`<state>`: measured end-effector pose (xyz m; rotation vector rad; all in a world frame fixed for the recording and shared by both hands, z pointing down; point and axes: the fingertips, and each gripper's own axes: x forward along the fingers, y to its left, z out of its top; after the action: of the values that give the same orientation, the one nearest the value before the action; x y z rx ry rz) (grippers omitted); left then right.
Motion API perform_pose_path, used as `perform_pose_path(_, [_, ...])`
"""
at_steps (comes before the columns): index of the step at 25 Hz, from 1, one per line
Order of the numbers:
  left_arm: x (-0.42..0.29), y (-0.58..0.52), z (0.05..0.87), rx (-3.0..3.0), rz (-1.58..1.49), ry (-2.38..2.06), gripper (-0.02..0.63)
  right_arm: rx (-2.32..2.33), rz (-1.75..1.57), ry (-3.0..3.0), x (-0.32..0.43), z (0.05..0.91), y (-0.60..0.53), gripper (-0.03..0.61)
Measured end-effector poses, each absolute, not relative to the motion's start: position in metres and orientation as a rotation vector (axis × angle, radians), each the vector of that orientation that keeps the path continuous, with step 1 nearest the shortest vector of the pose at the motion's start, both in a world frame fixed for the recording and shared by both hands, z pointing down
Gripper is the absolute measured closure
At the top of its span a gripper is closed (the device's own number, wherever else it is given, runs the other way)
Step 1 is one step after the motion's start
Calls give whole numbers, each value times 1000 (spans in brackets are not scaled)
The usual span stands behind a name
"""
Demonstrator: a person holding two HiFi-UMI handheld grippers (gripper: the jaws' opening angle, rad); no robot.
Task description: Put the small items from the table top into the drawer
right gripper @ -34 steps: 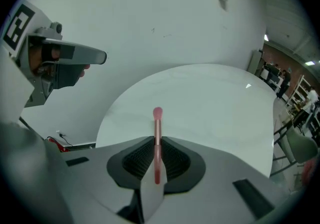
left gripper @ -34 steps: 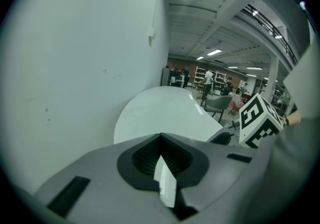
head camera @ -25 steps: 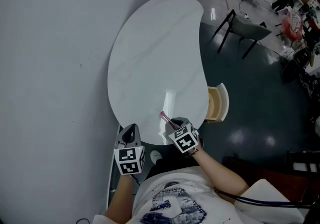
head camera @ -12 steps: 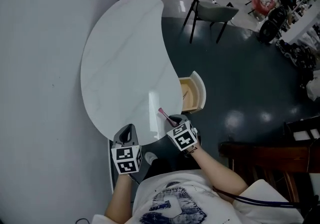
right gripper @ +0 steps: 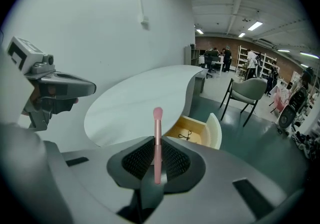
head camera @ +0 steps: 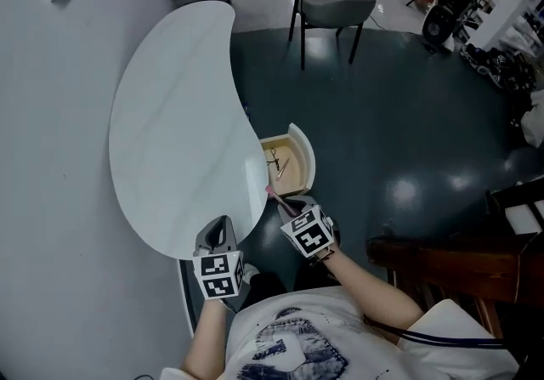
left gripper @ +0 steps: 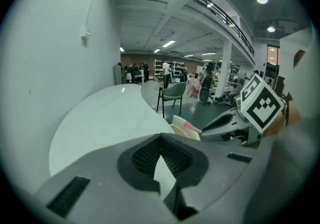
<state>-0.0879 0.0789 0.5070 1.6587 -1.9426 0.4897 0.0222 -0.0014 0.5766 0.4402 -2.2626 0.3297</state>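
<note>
**Brush held, drawer drop pending**

Head view: a slim pink makeup brush (head camera: pixel 274 193) is clamped in the right gripper (head camera: pixel 284 202), just short of the open pale wooden drawer (head camera: pixel 304 157) beside the white kidney-shaped table (head camera: pixel 170 132).

Left gripper view: the left gripper (left gripper: pixel 162 160) is closed, with nothing held.

Right gripper view: the brush should be carried over the drawer, lowered, and released clear of the small dark item (right gripper: pixel 187 134) inside.

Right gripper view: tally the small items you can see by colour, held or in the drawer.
Pink: 1, the brush clamped in the right gripper
Black: 1, a wiry item lying in the open drawer
Total: 2
</note>
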Motion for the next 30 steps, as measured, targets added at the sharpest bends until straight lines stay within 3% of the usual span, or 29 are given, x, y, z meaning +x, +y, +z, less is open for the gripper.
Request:
perform_pose_path(18, [70,-32,513,1710,522,-1925,594,466,369,-2312,171,576,-96,517])
perform_pose_path(30, [100,-56,513,1716,543,-1926,594,491,431,-2340,198,573,-115,517])
